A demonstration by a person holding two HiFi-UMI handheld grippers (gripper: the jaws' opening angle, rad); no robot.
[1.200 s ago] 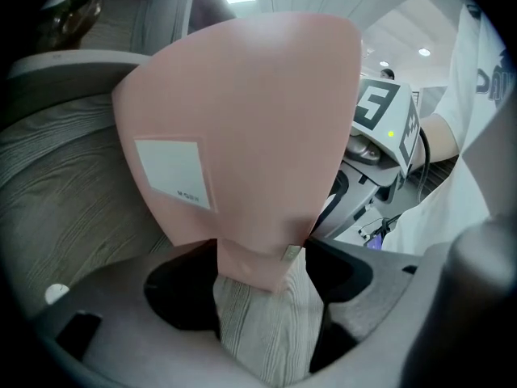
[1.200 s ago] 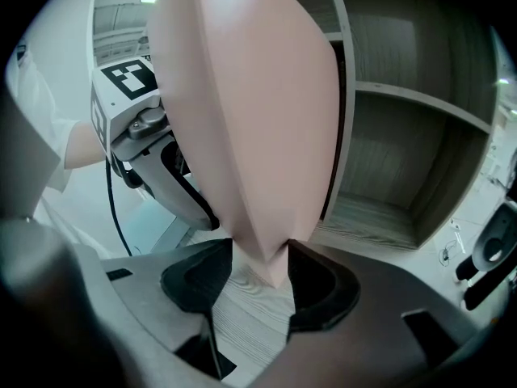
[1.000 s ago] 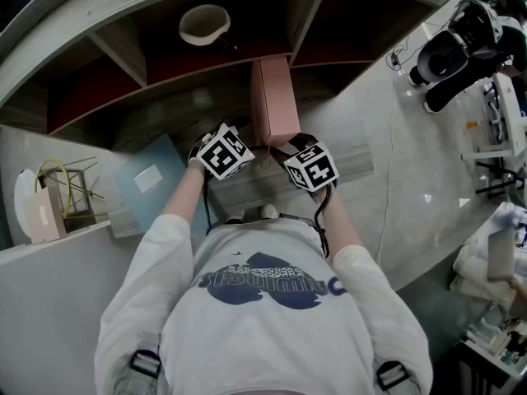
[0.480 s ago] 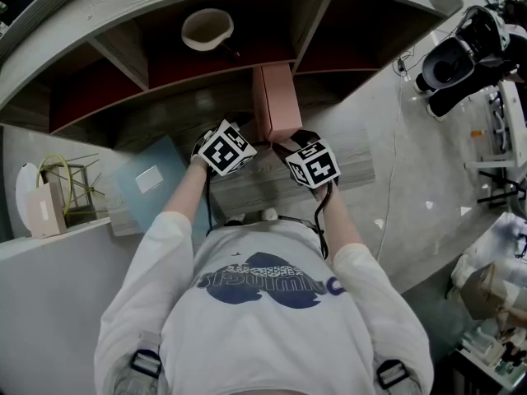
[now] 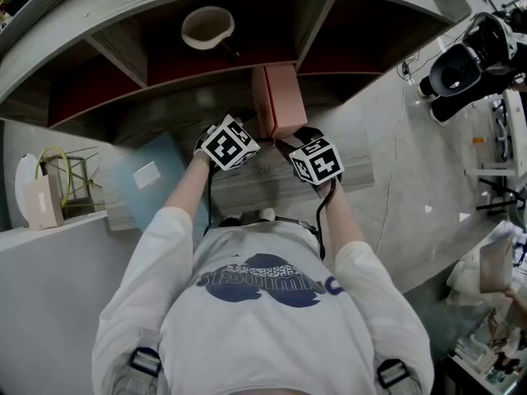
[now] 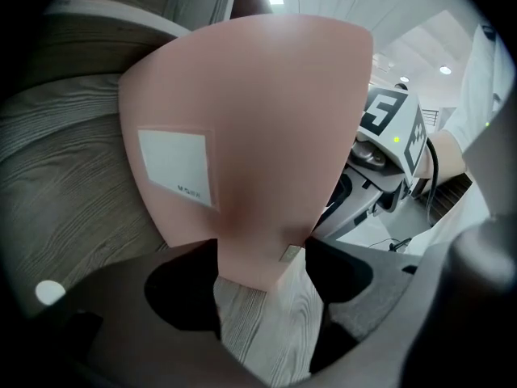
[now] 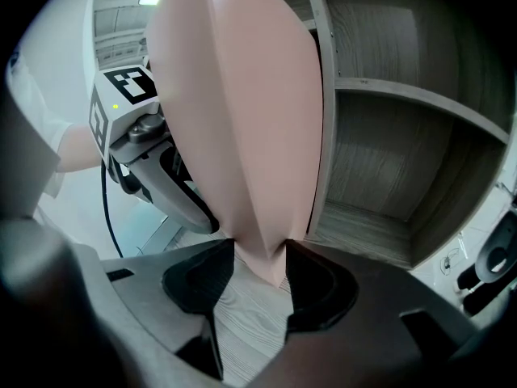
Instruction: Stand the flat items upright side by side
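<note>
A flat pink box (image 5: pixel 280 101) stands on edge on the wooden ledge (image 5: pixel 247 189), in front of the shelf's divider (image 5: pixel 317 19). My left gripper (image 5: pixel 247 130) is shut on its near lower corner from the left; in the left gripper view the pink box (image 6: pixel 242 128), with its white label, fills the space above the left gripper (image 6: pixel 262 257). My right gripper (image 5: pixel 288 141) is shut on the same end from the right, and the right gripper (image 7: pixel 260 261) pinches the pink box's (image 7: pixel 242 120) bottom edge. A flat blue item (image 5: pixel 152 179) lies on the ledge to the left.
A cream bowl (image 5: pixel 207 27) sits in the middle shelf compartment behind. A wire-frame ornament (image 5: pixel 74 183) and a pale bag-shaped object (image 5: pixel 37 200) stand far left. Grey floor (image 5: pixel 412 163) with equipment lies to the right.
Both grippers and the pink box have edged slightly forward toward the shelf, and the box stands a little more upright. Both grips have stayed the same.
</note>
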